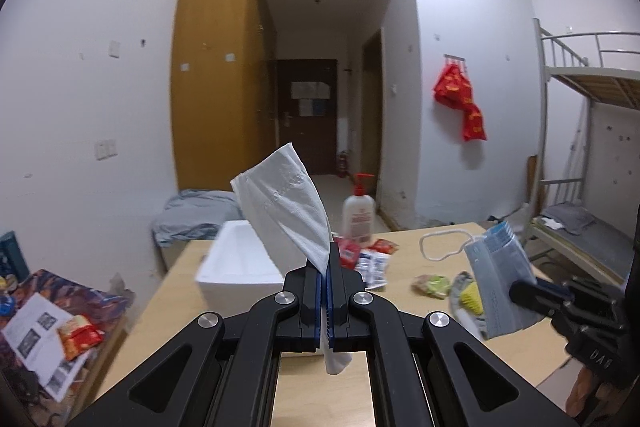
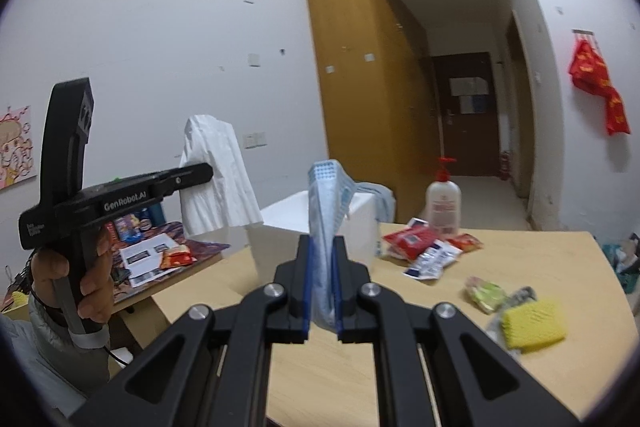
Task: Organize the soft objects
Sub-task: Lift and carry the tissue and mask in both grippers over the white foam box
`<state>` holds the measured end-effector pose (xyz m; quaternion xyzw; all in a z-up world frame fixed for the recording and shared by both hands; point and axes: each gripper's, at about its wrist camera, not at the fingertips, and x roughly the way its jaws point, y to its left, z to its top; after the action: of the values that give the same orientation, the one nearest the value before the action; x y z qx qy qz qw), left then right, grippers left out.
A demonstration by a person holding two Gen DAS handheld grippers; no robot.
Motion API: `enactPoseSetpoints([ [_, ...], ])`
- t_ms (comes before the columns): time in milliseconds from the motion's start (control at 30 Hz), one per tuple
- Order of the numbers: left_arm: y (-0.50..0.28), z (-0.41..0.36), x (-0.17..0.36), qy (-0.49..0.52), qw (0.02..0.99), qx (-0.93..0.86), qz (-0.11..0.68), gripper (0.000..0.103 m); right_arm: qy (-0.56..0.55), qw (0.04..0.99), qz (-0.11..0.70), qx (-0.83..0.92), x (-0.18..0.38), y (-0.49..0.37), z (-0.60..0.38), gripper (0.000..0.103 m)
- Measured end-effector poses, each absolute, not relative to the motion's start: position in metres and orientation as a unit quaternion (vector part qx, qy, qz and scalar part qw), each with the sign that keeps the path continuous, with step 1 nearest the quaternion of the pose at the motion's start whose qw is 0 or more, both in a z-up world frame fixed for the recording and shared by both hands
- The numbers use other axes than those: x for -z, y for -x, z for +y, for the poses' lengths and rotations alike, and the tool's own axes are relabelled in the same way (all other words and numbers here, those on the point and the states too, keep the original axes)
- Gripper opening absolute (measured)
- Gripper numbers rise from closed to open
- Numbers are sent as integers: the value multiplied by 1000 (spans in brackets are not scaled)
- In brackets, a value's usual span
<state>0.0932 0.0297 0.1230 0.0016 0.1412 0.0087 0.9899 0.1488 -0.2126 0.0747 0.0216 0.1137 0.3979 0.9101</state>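
Broadly, a light wooden table (image 2: 460, 339) fills the lower field of both wrist views, and on its far left part stands an open white foam box (image 1: 240, 267), the likely receptacle, whose inside cannot be seen from either view. Next in size are the two held soft items, both raised above the table. The left gripper (image 1: 325, 267) has its jaws pressed fully together on a white tissue (image 1: 288, 203), which rises as a folded sheet above the pads while a short tail hangs below them; the right wrist view shows this tissue just beside the box. The right gripper (image 2: 322, 267) is closed nearly all the way on a folded stack of blue face masks (image 2: 326, 203), pinched upright between its blue pads, with a white ear loop trailing. Smaller things lie loose on the table: a pump bottle (image 2: 443, 203), red and white snack packets (image 2: 424, 247), a green-wrapped packet (image 2: 486, 293), and a yellow sponge (image 2: 534, 325) on a grey cloth. By this reading the task is midway: two soft items are lifted but not yet deposited, and the sponge and cloth appear to await sorting.
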Motion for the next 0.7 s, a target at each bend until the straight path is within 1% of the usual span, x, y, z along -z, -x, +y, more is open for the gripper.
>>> enactPoseSetpoints([
  [333, -71, 71, -122, 4, 988, -82, 131, 1, 2, 882, 120, -455, -80, -159, -158, 11],
  [700, -73, 98, -117, 24, 984, -108, 142, 1, 14, 873, 127, -472, -79, -171, -133, 11],
])
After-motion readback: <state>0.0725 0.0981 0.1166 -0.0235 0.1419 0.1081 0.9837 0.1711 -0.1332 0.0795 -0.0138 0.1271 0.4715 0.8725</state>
